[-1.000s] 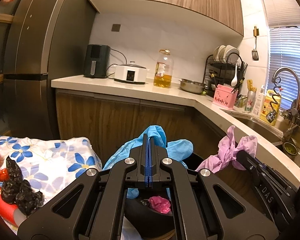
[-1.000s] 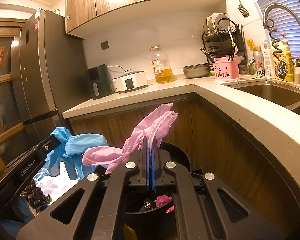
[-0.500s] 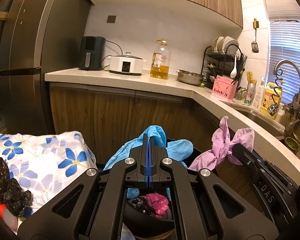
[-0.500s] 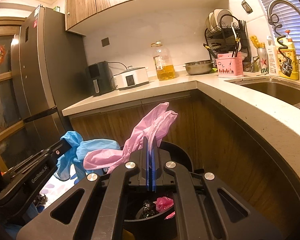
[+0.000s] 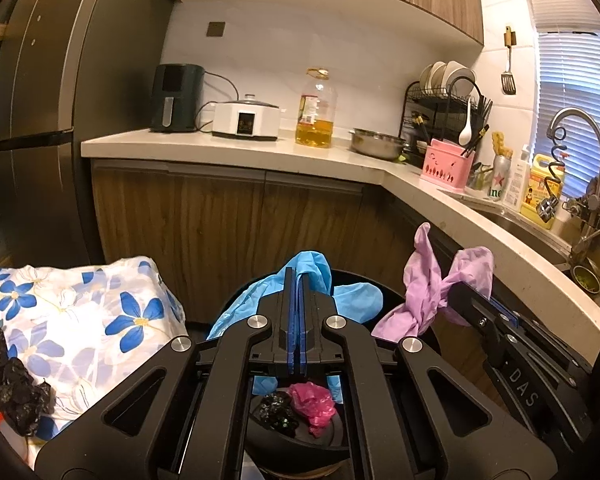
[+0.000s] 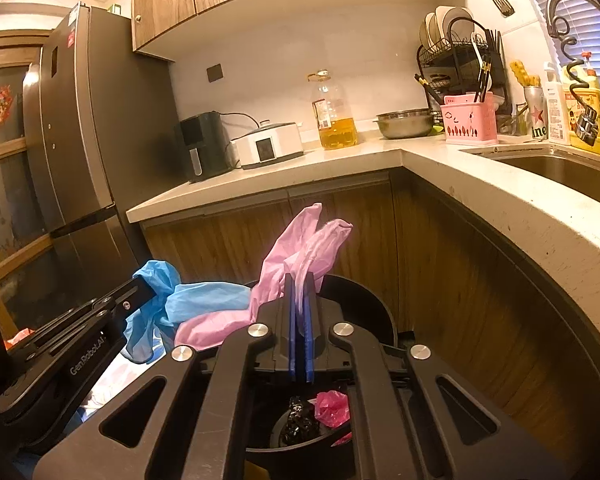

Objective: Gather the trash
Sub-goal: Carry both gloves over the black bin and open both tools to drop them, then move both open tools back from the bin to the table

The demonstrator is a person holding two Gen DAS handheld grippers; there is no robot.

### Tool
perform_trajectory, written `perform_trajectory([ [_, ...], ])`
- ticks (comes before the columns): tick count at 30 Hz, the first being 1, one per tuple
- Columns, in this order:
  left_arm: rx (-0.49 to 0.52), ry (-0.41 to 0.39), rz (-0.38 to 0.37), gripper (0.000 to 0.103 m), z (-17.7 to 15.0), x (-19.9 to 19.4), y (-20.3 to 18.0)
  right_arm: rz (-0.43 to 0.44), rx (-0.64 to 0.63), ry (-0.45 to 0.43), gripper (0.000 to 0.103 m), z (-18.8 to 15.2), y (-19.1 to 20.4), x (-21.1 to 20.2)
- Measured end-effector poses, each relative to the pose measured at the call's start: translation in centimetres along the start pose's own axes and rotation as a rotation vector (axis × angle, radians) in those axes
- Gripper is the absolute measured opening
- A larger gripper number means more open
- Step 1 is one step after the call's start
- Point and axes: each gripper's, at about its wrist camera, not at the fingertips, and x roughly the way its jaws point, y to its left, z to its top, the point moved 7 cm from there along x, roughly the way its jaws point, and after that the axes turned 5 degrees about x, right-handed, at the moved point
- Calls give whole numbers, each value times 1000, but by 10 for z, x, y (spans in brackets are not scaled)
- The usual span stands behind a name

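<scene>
Both tongs hang over the black bin: left gripper pinches a blue glove; right gripper, jaws just easing apart, has the pink glove between its pads. Risk: limp fingers may drape the rim or snag, landing outside the bin.

Bin below my two grippers, tabletop corner behind.

My left gripper sits left of my right gripper, both over the bin; bags lie in it, cloth left, sink right.

"DAS" on right gripper, "GenRobot.AI" on left gripper
</scene>
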Motion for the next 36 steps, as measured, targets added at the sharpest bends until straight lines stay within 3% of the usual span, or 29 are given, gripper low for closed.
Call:
perform_trajectory([
  [3, -8, 9, -3, 12, -3, 3, 2, -1, 7, 5, 23, -1, -1, 3],
  [7, -17, 5, -8, 43, -4, 3, 3, -11, 9, 7, 25, -2, -4, 3],
  [11, -23, 4, 0, 63, -7, 3, 8, -27, 30, 1, 35, -2, -11, 1],
  [17, -4, 33, 34, 77, -15, 6, 10, -44, 51, -11, 46, 0, -16, -4],
  [25, 18, 168, 79, 81, -43, 16, 17, -42, 46, -26, 47, 1, -13, -13],
  [36, 37, 252, 105, 86, -78, -1, 24, -31, 45, -39, 48, 2, -6, -26],
])
